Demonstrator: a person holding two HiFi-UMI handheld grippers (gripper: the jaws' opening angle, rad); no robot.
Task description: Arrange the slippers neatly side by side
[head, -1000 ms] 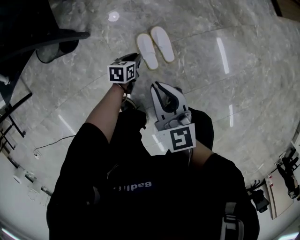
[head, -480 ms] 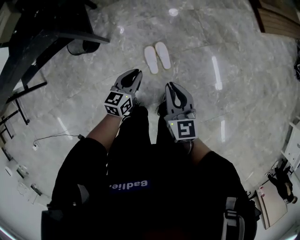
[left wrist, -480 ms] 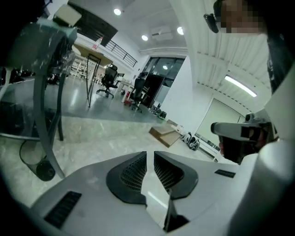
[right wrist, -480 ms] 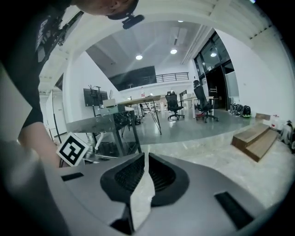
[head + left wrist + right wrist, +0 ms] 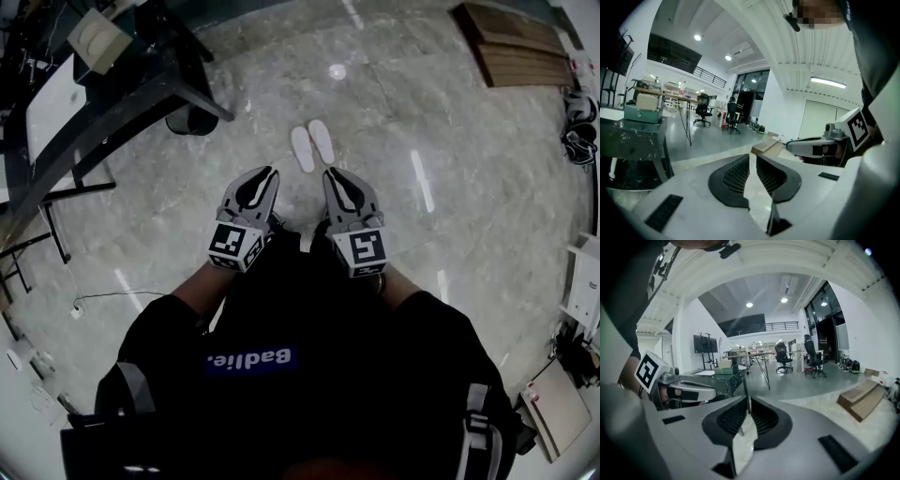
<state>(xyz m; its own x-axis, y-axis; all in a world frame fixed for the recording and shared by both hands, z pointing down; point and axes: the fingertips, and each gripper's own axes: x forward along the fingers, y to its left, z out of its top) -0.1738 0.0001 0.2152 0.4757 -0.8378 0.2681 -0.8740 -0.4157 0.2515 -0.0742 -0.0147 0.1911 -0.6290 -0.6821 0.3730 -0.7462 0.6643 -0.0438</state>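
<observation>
- While both tools hover side by side at mid-frame in the head view, the pair of white slippers (image 5: 312, 147) lies on the grey marble floor (image 5: 450, 122) just above them in the picture.
- The two slippers lie parallel and close together, slightly slanted.
- The left tool (image 5: 267, 176) has its jaws parted by a narrow slit, with nothing between them.
- The right tool (image 5: 331, 176) likewise shows a thin gap between its pads and holds nothing.
- Neither tool touches the slippers.
- A dark counter (image 5: 141, 84) stands at the upper left.
- Flat brown boards (image 5: 511, 47) lie at the upper right.
</observation>
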